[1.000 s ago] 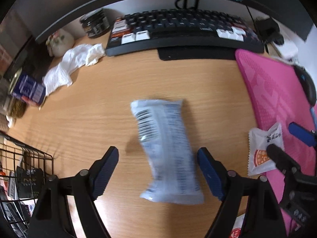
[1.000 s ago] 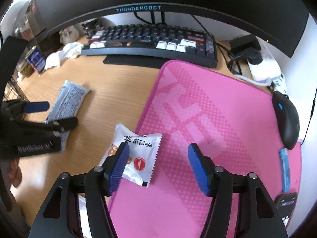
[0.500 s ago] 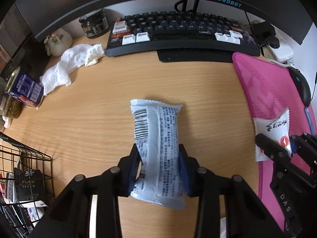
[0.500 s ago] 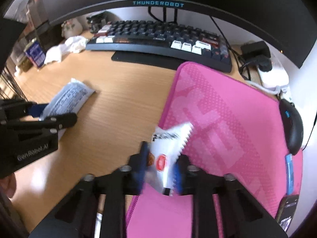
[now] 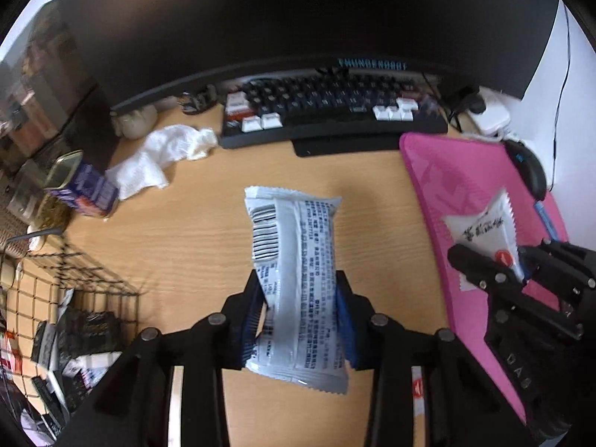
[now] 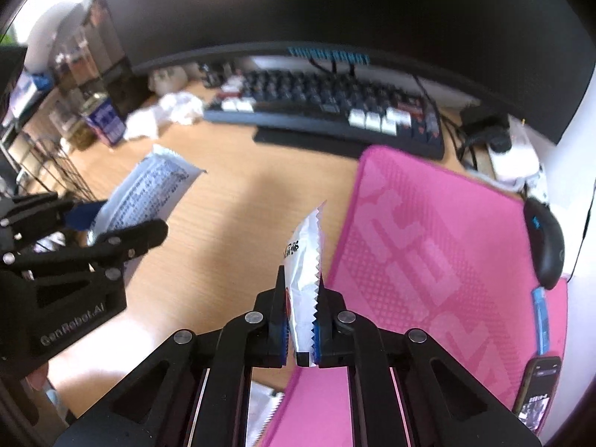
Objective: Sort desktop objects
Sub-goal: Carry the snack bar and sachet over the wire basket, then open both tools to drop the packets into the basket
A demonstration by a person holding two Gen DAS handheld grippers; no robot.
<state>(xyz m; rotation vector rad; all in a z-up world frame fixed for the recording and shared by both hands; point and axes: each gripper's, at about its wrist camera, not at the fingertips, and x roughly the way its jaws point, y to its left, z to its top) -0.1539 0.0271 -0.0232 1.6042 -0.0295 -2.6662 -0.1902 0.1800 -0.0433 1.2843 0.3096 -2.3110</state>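
across the back of the wooden desk (image 5: 193, 246) stands a dark monitor (image 5: 283, 18), with a black keyboard (image 5: 327, 111) just below its lower edge. a pink mouse mat (image 6: 439, 253) covers the right portion of the desk; a black mouse (image 6: 545, 242) sits at its far right edge. a black wire basket (image 5: 74, 290) stands at the left and holds dark items, blurred beyond identification. a crumpled white cloth (image 5: 164, 152) lies left of the keyboard. the left gripper (image 5: 298, 316) is clamped on the lower part of a long silver-blue snack pack (image 5: 294, 253), raised above the desk. the right gripper (image 6: 300, 320) pinches a small white sachet (image 6: 303, 257) edge-on, held up near the left border of the mat.
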